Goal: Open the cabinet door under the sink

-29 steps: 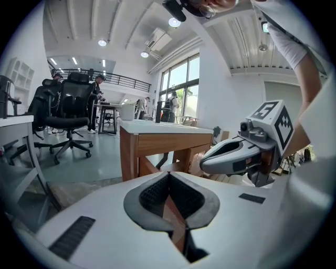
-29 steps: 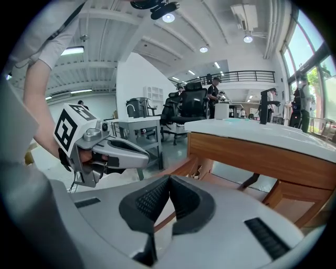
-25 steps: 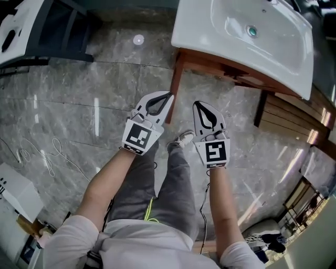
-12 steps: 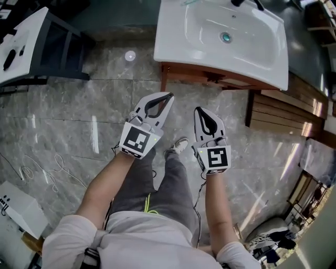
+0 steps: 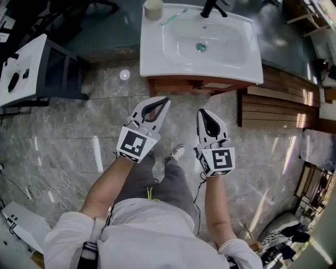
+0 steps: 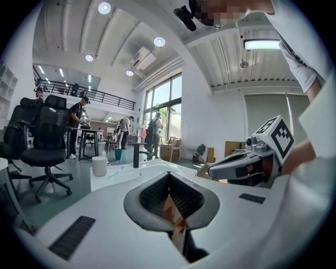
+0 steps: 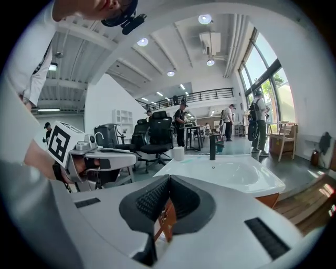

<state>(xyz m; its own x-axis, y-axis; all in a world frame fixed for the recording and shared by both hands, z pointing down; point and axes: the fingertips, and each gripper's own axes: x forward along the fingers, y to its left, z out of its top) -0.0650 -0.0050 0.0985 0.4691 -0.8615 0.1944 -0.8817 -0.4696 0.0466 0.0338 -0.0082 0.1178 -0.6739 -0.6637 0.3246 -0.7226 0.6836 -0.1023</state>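
Hovering near the sink [image 5: 152, 52], left claw [image 5: 166, 100] and right claw [image 5: 201, 112] both closed, empty, cup [image 5: 153, 9] on sink rim.

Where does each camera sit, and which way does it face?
Head view: on the person's head, facing steeply down at the white rectangular ceramic sink, arms, legs, left gripper and right gripper.
Left gripper view: on the left gripper, along its shut jaws toward the sink; the right gripper shows at right.
Right gripper view: on the right gripper, likewise; the left gripper shows at left.
Shared: both gripper views show the black tap.
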